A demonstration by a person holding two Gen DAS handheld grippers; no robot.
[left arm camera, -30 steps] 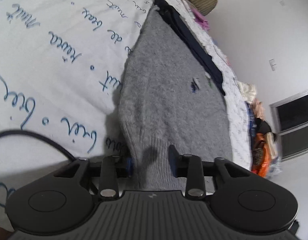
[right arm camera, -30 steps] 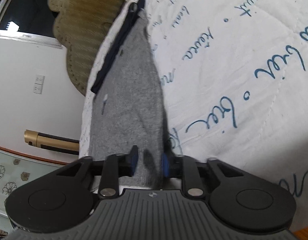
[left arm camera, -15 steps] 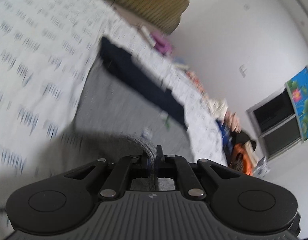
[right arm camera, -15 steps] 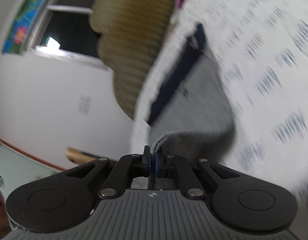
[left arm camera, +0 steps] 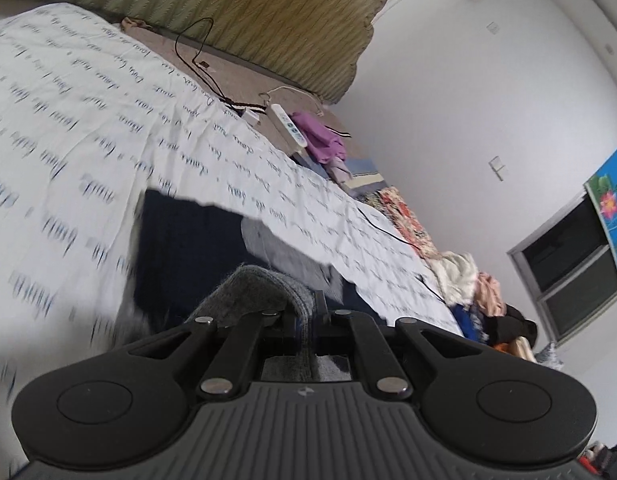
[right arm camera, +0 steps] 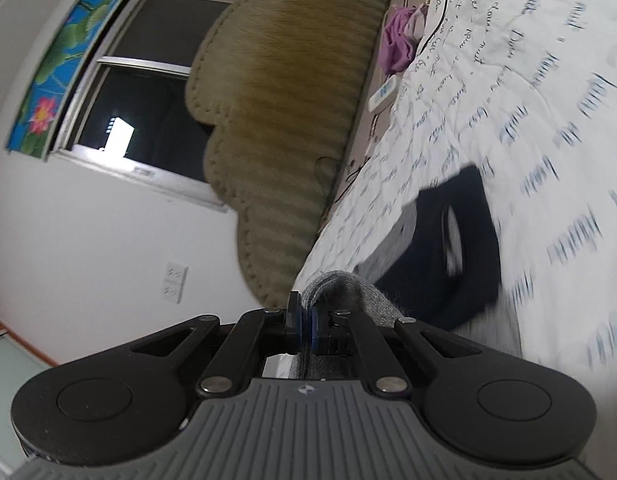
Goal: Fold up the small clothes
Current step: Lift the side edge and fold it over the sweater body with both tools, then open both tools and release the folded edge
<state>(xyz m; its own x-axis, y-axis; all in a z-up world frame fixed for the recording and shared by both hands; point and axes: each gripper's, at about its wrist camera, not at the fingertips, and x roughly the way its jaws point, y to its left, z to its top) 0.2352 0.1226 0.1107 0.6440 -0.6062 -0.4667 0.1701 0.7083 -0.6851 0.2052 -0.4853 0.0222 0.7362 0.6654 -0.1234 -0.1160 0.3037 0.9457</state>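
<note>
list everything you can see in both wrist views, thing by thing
grey knit garment: 1, grey, its near edge pinched in both tongs, lifted off the bed
dark collar part: 1, navy, far end of the garment, on the quilt
quilt: 1, white with blue script, covers the bed
headboard: 1, olive striped, against the wall
power strip: 1, white, by the bed's head
purple cloth: 1, purple, beside the power strip
clothes pile: 1, mixed colours, at the bed's far edge
window: 1, dark panes, floral blind above
left tongs: 1, black, shut on the garment
right tongs: 1, black, shut on the garment
</note>
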